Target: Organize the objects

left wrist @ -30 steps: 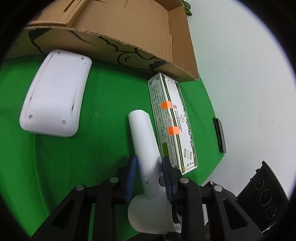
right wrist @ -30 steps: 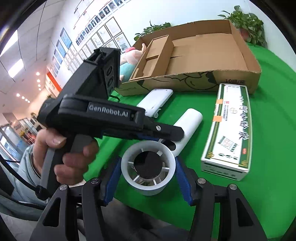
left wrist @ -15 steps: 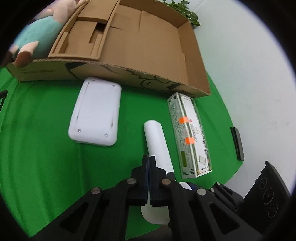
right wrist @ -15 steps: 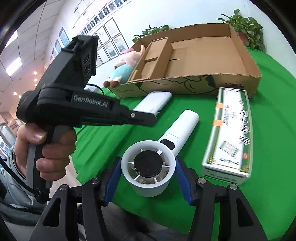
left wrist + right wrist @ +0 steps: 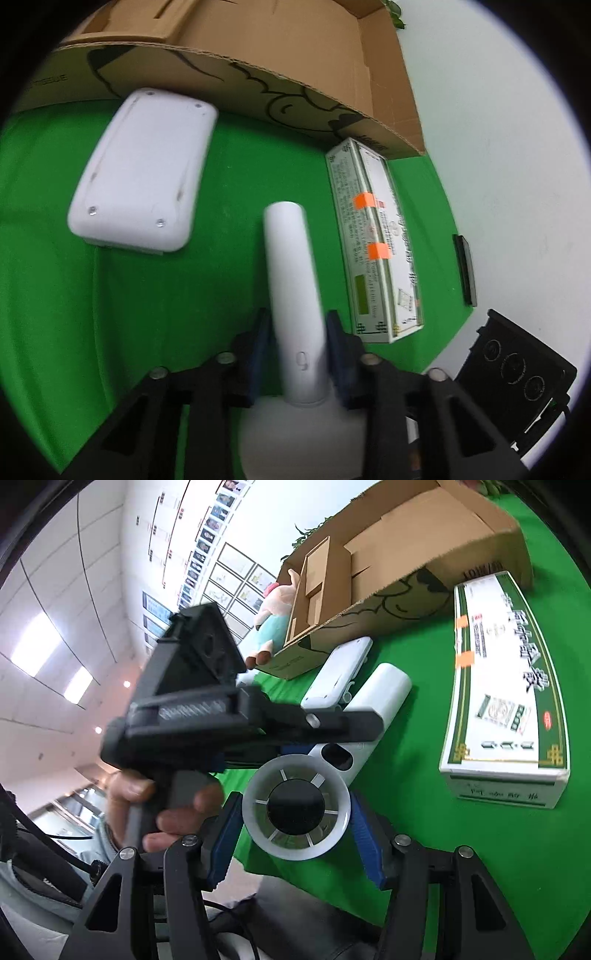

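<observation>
Left wrist view: the white hair dryer [image 5: 291, 280] lies on the green worktop [image 5: 155, 295], handle pointing toward the cardboard box [image 5: 295, 48]. The left claw [image 5: 295, 347] now stands spread around the handle, a blue pad on each side. Half a second ago that claw was pressed together above the dryer, and a second ago it straddled the handle much as now. So it has reopened and come back down. Whether the pads touch the handle is unclear through the blur.

In the right wrist view the right claw [image 5: 295, 825] holds its place, spread around the dryer's round barrel [image 5: 295, 808], pads just beside the rim but seemingly not squeezing. That camera has tilted since the earlier frames.

I read this as a two-claw pickup being set up again (handle by the left, barrel by the right), with the lift into the box yet to come.

Just beside the dryer lies a green-and-white carton [image 5: 373, 243], its far end close to the box wall. A white flat device [image 5: 144, 184] rests on the other side. A plush toy [image 5: 273, 624] sits beyond the box.
</observation>
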The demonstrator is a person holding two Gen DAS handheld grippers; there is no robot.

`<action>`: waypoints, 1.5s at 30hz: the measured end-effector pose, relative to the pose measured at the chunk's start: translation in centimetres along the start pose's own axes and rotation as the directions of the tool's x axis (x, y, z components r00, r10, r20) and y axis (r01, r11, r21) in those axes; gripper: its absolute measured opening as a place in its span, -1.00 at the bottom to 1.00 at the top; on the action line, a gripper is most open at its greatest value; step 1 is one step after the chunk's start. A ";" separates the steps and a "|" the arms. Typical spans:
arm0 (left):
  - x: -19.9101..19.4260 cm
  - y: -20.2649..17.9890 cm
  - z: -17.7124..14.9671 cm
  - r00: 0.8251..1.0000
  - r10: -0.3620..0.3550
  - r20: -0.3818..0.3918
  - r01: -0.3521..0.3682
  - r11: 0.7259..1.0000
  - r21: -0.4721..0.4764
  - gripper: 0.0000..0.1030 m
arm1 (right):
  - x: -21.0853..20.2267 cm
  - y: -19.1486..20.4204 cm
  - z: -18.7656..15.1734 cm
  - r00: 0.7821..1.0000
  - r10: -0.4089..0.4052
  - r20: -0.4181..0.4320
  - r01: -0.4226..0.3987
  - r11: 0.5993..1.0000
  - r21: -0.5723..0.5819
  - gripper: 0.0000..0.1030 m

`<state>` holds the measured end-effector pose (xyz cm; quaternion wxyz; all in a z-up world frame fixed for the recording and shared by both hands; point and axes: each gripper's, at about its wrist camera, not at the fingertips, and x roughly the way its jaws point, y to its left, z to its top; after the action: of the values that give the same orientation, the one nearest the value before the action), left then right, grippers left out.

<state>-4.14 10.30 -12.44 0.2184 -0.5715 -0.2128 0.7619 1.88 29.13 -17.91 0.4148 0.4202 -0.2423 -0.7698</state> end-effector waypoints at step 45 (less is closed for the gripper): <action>0.9 -2.8 1.0 0.999 0.025 -0.028 -0.023 0.998 0.051 -0.47 | 4.7 9.5 -4.6 0.802 -0.565 0.196 0.595 0.719 -0.361 0.25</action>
<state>-5.06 13.01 -11.29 0.2267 -0.5793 -0.1832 0.7612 8.51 19.97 -15.56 0.2216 0.3515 0.0514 -0.9081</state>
